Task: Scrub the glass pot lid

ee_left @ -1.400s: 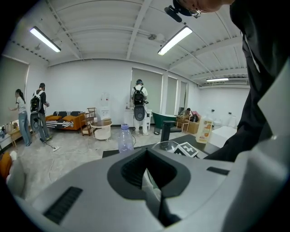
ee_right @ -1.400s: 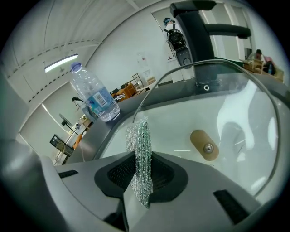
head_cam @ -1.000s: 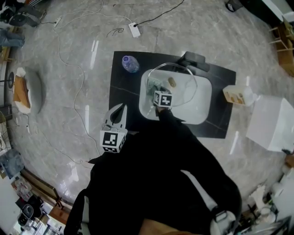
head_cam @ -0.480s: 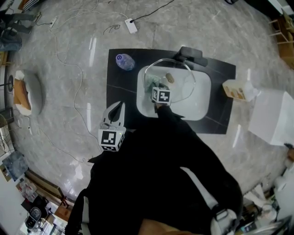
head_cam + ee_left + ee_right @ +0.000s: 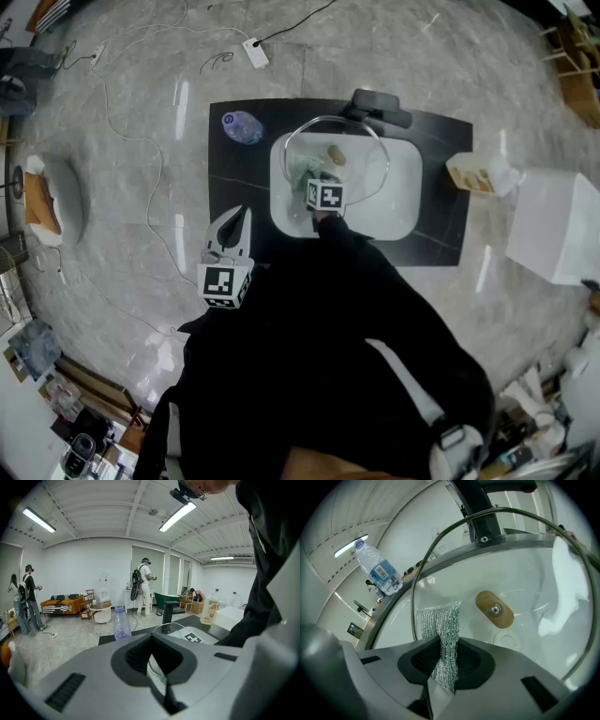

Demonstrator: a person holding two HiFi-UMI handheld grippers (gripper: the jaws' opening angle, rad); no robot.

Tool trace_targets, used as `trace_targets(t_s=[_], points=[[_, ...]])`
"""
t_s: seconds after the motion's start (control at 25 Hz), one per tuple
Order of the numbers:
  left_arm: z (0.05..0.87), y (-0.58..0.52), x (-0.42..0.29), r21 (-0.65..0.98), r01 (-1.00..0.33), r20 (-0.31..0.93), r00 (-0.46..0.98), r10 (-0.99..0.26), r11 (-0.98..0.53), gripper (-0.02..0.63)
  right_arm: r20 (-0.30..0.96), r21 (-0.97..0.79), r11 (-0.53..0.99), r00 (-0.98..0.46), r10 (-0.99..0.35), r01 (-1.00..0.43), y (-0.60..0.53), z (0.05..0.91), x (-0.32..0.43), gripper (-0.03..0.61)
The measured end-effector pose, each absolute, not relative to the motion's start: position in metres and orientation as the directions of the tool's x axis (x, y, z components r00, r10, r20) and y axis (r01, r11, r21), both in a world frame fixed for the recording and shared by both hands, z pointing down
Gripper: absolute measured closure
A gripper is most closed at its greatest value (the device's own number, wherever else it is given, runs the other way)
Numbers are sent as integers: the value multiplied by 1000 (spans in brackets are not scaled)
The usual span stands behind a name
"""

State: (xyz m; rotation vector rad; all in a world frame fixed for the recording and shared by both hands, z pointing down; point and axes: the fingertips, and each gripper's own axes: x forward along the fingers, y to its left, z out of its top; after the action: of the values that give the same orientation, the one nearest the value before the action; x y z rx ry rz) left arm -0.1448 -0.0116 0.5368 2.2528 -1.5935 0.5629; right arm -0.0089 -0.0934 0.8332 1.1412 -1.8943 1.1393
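The right hand-held gripper [image 5: 443, 672] is pinching a mesh scourer [image 5: 440, 618] and holding it at the glass lid [image 5: 525, 573], near its rim. The lid is lying in the white basin [image 5: 281, 211] — likely so it isn't sliding about. The left hand-held gripper [image 5: 165, 686] is hanging aside, jaws pressed together and empty — apparently not needed.

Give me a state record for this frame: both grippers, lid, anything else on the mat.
right gripper: shut on cloth, over the lid
left gripper: shut, empty, held left of the basin
lid: glass, lies in the white basin, knob up
cloth: metallic mesh, sticks out past the jaws toward the glass; contact cannot be told
bottle: upright on the black mat, left of the faucet
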Motion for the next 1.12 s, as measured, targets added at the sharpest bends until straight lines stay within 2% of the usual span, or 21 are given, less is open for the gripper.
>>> trace_targets(t_s=[1.12], points=[[536,-8,-125,11,-929,480,329,-814,-369,612,877,-266,233,-335,-344,-936,-81,840,35,502]])
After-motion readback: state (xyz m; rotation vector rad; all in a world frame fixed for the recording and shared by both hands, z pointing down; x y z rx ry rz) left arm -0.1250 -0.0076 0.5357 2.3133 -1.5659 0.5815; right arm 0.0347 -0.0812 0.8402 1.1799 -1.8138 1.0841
